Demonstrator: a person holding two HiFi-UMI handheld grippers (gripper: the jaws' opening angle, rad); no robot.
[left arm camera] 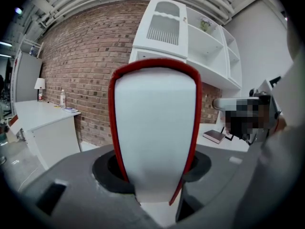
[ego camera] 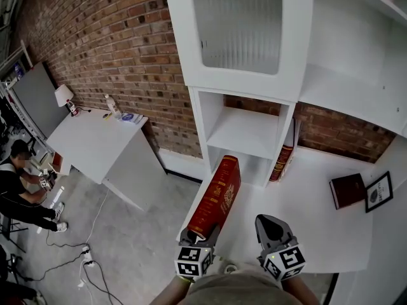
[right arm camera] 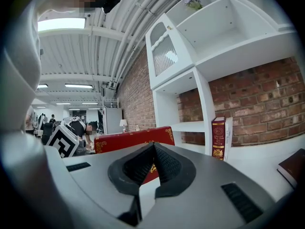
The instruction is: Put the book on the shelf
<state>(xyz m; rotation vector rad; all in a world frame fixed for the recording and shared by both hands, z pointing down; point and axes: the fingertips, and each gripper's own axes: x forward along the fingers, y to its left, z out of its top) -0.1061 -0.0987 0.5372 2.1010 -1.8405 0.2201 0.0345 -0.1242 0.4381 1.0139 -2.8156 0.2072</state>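
A large red book with gold ornament (ego camera: 216, 196) is held in my left gripper (ego camera: 199, 236), which is shut on its near end; the book slants up toward the lower open cell of the white shelf unit (ego camera: 247, 132). In the left gripper view the book's white page edge inside the red cover (left arm camera: 155, 123) fills the gap between the jaws. My right gripper (ego camera: 272, 226) hovers beside it on the right, shut and holding nothing; in the right gripper view its pads meet (right arm camera: 153, 154) with the red book (right arm camera: 126, 140) behind them to the left.
Another red book (ego camera: 282, 162) stands upright against the shelf's divider on the white counter (ego camera: 305, 221). A dark brown book (ego camera: 347, 190) and a black picture frame (ego camera: 379, 191) lie at the right. A white table (ego camera: 89, 142) and a seated person (ego camera: 16, 183) are at the far left.
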